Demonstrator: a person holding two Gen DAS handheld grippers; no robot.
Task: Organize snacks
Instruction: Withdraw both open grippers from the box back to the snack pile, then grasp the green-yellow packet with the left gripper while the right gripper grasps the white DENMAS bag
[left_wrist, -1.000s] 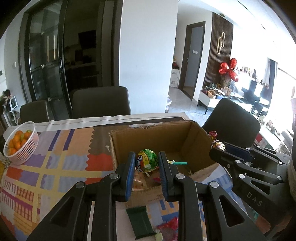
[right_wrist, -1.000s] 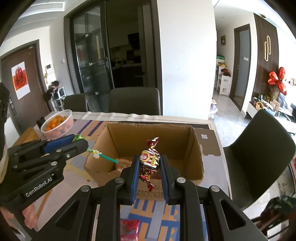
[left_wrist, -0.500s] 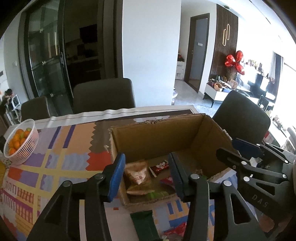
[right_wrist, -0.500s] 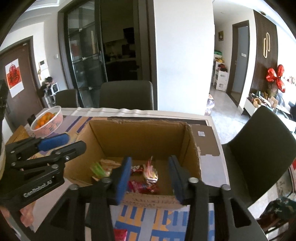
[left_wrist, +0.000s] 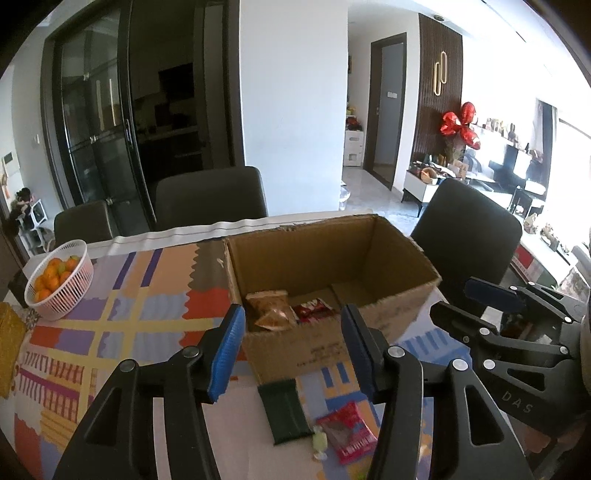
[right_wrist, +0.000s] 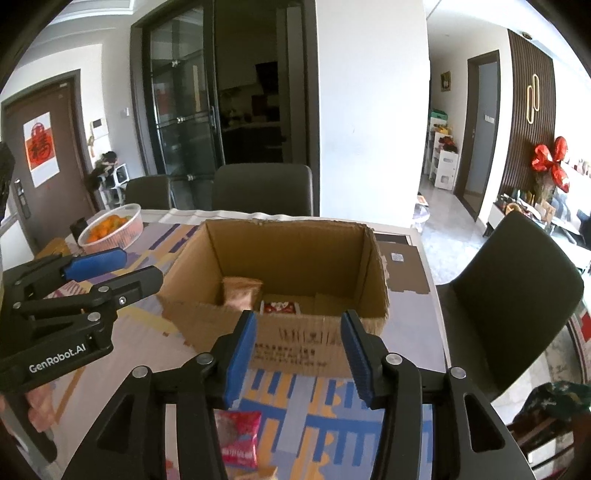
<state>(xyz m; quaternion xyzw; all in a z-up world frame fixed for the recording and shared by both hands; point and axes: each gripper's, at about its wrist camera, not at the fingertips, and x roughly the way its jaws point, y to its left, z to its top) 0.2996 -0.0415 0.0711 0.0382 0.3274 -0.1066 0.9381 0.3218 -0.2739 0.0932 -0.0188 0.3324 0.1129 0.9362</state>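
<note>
Far left on the desk, white basket of oranges on the patterned cloth, well apart from the box. Left gripper, jaws wide open, nothing between them, hovering over the near side of the cardboard box. Box is open-topped, mid-desk; inside it a brown snack bag against the left wall and a red-and-white packet just beside it to the right. On the desk in front of the box, near the left gripper: dark green packet, small pale wrapped candy touching its right lower corner, then a red snack pack just beside that. Right gripper also has jaws wide open and empty, held in front of the box's near wall; in the left wrist view it sits at the right edge, beside the box. Dark chairs behind the desk, another at right.
</note>
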